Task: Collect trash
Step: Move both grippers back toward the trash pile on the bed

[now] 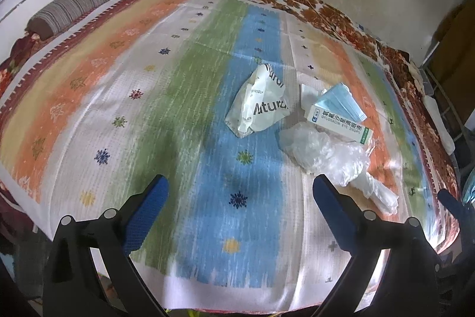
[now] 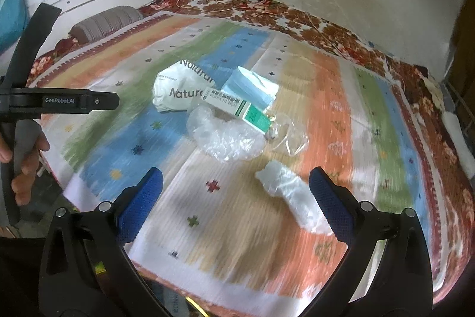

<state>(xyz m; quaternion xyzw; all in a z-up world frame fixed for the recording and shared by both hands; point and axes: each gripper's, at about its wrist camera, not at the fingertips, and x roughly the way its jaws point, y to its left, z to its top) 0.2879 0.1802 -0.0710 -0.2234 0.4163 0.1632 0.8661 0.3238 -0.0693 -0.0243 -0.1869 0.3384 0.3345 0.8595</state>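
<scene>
Looking down over the striped bedspread [image 1: 124,115], I see the rubbish gathered in a loose cluster toward the middle-right of the bed. A crumpled white paper bag [image 1: 261,100] with printed lettering sits furthest in. Just beside it lie a small eye-drop box [image 1: 338,125] and a blue face mask [image 1: 341,101] that rests against the box. A wad of clear plastic wrap [image 1: 320,150] touches the box's near side, and a twisted white tissue [image 2: 292,195] lies nearest the bed's edge.

Both tools hang above the bedspread with nothing in them. The left gripper [image 1: 240,192] has its jaws spread wide over bare blue stripe. The right gripper [image 2: 236,192] is also wide open, its right-hand pad just beside the tissue. A hand [image 2: 23,159] holds the left tool's handle at the edge of the right view.

All of this looks feather-light. The tissue and mask are soft and should squash flat, so I would pinch them across the middle. The plastic wrap is probably slippery and springy; a deep bite into the bunched part seems safest. The box is stiff but thin-walled, best taken across its narrow sides. The paper bag may crackle and unfold, so grabbing a crumpled ridge looks wise.
</scene>
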